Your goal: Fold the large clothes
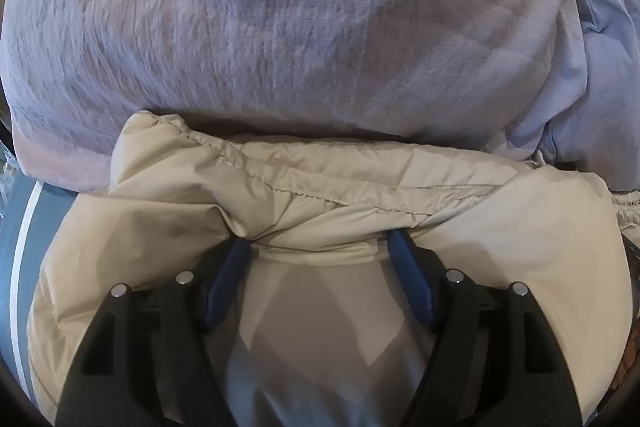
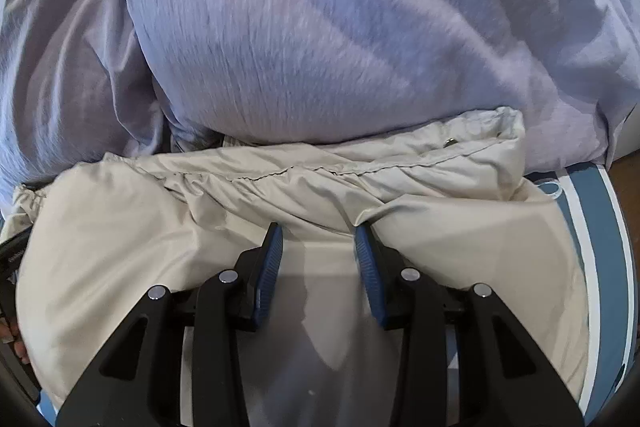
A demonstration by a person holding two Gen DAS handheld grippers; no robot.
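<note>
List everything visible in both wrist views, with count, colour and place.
puffy jacket: one, beige, in the foreground of both views, its stitched edge bunched ahead of the fingertips.
bedding: one rumpled mass, lilac, behind the jacket, filling the upper part of both views.
striped surface: one, blue with a white stripe, beneath the jacket at the outer edges.
left gripper: one, black with blue pads, jaws spread, tips under the jacket's fold.
right gripper: one, black with blue pads, jaws apart, tips against the jacket.
</note>
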